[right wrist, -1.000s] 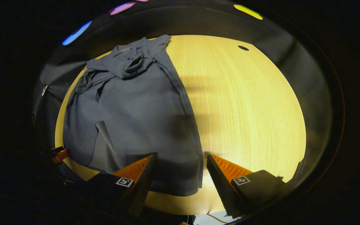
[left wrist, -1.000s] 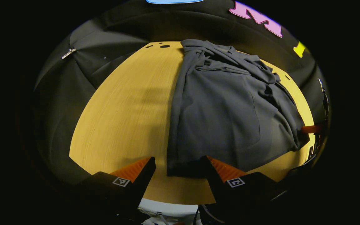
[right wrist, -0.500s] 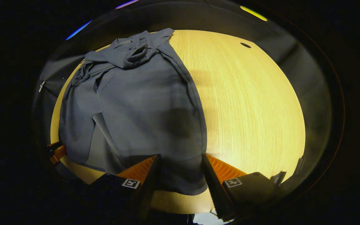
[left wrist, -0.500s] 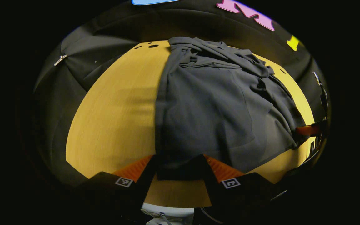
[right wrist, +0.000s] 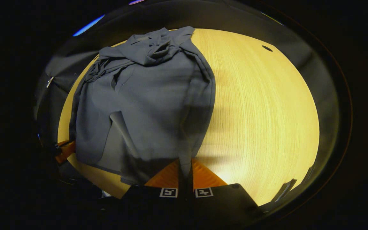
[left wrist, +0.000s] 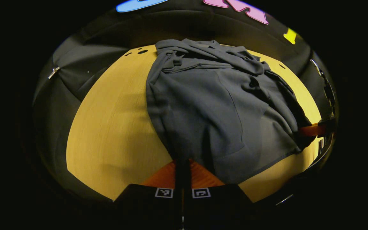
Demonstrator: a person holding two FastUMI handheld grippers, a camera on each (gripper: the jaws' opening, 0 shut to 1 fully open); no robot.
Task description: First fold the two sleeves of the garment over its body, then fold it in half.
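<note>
We find the grey garment (left wrist: 212, 108) spread on the yellow wooden table (left wrist: 113, 127), its sleeves bunched across the far end of the body and its hem toward both tongs. The left gripper (left wrist: 182, 167) has its fingers brought together on the near left corner of the hem, cloth pinched between them. In the right gripper view, the right gripper (right wrist: 185, 169) is likewise clamped on the near right corner of the garment (right wrist: 149, 102), and the table (right wrist: 260, 121) lies bare beside it.
</note>
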